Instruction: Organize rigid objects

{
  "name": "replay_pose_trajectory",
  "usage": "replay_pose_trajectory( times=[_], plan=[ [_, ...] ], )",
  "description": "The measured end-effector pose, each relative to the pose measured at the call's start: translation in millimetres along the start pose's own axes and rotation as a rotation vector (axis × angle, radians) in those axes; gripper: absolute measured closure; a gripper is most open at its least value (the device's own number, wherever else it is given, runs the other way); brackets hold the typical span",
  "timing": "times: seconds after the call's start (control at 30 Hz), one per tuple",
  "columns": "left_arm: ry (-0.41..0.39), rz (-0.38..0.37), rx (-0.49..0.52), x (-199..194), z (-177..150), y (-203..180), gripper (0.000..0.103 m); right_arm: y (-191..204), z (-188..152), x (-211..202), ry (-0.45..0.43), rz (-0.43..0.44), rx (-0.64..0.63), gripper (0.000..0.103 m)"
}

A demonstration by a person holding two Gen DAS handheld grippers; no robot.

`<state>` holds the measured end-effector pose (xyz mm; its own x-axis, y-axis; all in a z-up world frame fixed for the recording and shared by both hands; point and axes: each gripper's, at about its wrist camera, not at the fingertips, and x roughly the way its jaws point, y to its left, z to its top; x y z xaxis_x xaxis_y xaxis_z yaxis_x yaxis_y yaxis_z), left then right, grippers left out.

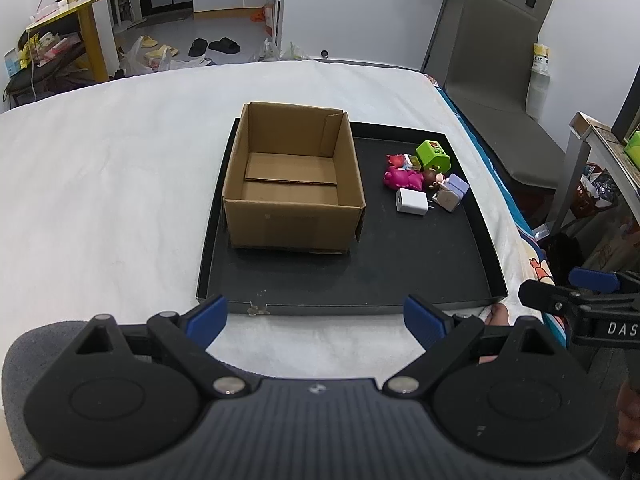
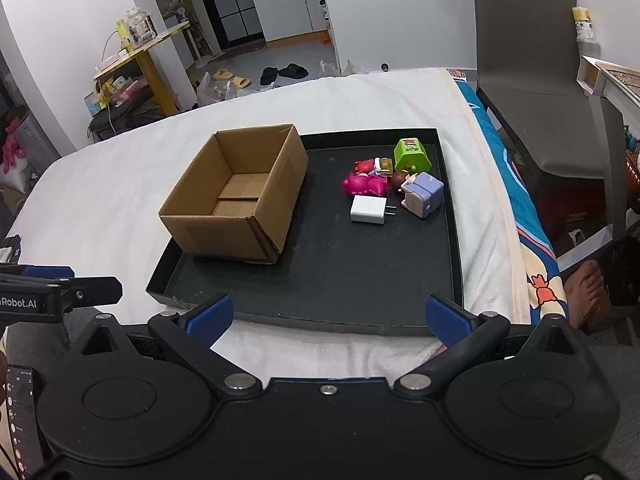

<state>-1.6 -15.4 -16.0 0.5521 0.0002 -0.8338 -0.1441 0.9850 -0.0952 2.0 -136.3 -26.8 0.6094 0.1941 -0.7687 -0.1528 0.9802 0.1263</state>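
1. The small rigid objects lie in a loose cluster ahead and to the right of both hand-held grippers: a white charger (image 2: pixel 369 209), a magenta toy (image 2: pixel 363 184), a green cube (image 2: pixel 412 155), a lilac block (image 2: pixel 425 193) and a small brown-haired figure (image 2: pixel 400 179), several touching each other.
2. They sit on a black tray (image 2: pixel 340 280). A cardboard box (image 2: pixel 236 196), open and empty, stands on the tray's left part, well apart from the cluster.
3. The left hand-held gripper (image 1: pixel 316 316) is spread wide and holds nothing; the right hand-held gripper (image 2: pixel 328 316) is equally wide and empty. Both hover short of the tray's near edge.
4. Judging by the empty box, no object is sorted yet; the step in hand seems to be the first reach.
5. The next move likely calls for the right hand-held gripper to go forward to the charger, the nearest piece, and close across its flat sides.
6. The tray rests on a bed (image 1: pixel 100 184) with a white cover. Beyond are a grey chair (image 2: pixel 532 80), a yellow side table (image 1: pixel 86 8) and slippers (image 1: pixel 214 46) on the floor.
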Motion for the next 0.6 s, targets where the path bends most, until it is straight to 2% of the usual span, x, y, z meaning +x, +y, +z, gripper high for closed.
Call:
replay_pose_trajectory(
  times=[0.6],
  plan=[
    [0.035, -0.004, -0.035, 26, 11, 15, 0.009, -11, 6, 22, 0.009, 0.012, 0.041, 0.0]
  ],
)
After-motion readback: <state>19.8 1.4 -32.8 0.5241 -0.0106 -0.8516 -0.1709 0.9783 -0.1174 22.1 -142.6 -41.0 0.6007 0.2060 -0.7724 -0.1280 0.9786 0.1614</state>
